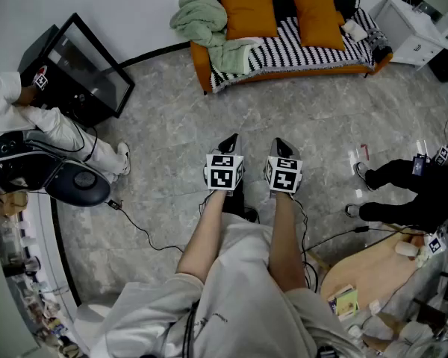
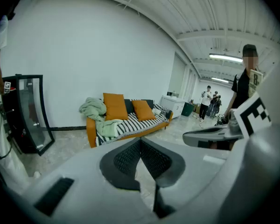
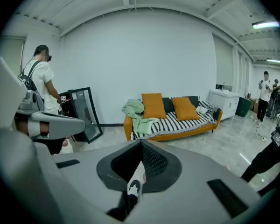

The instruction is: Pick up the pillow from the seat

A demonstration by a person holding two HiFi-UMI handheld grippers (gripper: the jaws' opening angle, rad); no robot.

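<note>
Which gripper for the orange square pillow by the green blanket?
Left, slightly: both shut, empty, far off, but the left gripper lines up closer with that orange square pillow than the right gripper.

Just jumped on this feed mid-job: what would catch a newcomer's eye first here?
The orange sofa against the wall, with two orange pillows leaning on its backrest and a green blanket heaped at its left end. Nearer, the left gripper and right gripper are held side by side over the floor, both shut and empty, well short of the sofa.
</note>
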